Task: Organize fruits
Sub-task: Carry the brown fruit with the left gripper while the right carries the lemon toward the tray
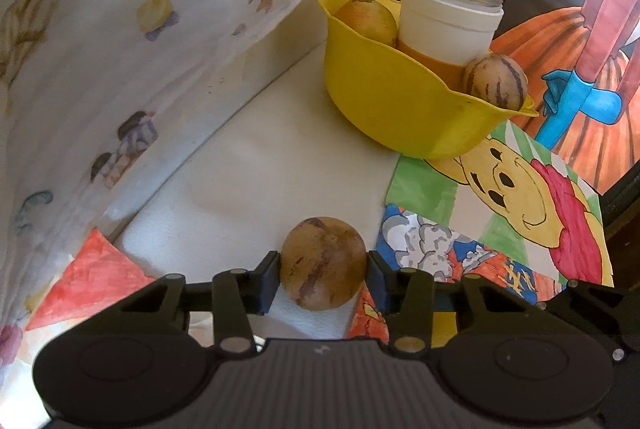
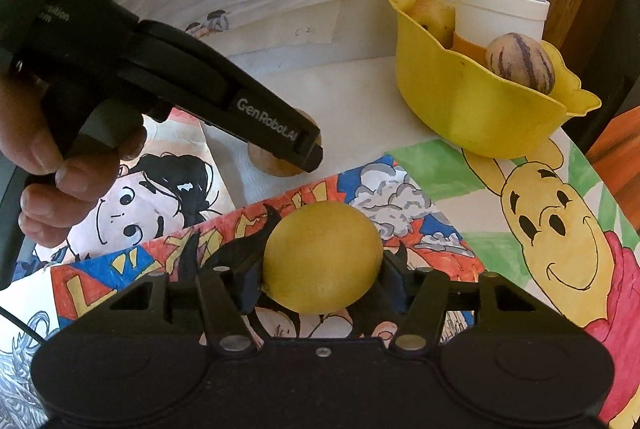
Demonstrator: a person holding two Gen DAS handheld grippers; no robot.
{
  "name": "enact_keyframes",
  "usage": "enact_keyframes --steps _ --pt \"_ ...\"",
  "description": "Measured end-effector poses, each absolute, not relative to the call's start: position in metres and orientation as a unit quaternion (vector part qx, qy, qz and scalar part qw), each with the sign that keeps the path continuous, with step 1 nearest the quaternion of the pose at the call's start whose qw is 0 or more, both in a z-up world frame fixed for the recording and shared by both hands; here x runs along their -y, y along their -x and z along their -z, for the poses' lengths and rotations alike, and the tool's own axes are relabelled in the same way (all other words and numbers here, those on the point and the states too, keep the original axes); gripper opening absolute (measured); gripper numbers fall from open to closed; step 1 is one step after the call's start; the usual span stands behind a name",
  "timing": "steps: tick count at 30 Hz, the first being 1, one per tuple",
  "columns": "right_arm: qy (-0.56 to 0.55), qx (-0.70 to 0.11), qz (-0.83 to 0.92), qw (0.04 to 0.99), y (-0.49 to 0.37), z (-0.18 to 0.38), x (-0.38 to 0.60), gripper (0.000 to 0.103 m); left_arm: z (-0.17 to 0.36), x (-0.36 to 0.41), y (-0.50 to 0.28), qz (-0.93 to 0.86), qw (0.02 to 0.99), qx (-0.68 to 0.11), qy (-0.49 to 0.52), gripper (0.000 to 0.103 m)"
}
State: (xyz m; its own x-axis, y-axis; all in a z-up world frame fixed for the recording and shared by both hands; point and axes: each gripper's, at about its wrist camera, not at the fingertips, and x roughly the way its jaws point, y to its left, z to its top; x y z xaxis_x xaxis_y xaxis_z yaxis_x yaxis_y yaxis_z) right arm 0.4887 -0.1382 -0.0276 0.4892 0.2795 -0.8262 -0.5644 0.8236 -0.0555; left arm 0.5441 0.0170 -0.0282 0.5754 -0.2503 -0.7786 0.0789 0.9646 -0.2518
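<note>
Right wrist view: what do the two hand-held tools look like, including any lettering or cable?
Both are matte black plastic. The right tool has scissor-like link arms with silver rivets, dark pads and a ribbed body flanked by two round housings. The left tool is a pistol-grip unit with a grey trigger and white "GenRobot.AI" lettering. A thin black cable runs at lower left. No sleeve shows.

The left hand-held gripper (image 1: 323, 275) clamps a round tan fruit with brown streaks (image 1: 323, 263) between its two pads, over the white tabletop (image 1: 256, 173). Farther back, a yellow bowl (image 1: 384, 109) holds a white jar (image 1: 448, 25), a striped pepino melon (image 1: 496, 81) and another tan fruit (image 1: 366, 19). Coloured cartoon drawings (image 1: 520, 213) lie to the right.
</note>
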Motion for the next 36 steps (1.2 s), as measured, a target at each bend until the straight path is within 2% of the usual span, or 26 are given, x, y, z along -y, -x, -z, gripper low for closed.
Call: enact_keyframes --steps 20,36 --pt "0.129 -0.429 -0.251 0.858 -0.455 0.014 0.156 0.060 0.019 -0.028 -0.500 0.097 0.886 -0.442 0.098 0.049" --pt "0.064 -0.349 -0.174 0.918 -0.403 -0.021 0.220 0.060 -0.001 0.007 -0.471 0.134 0.893 -0.424 0.077 0.049"
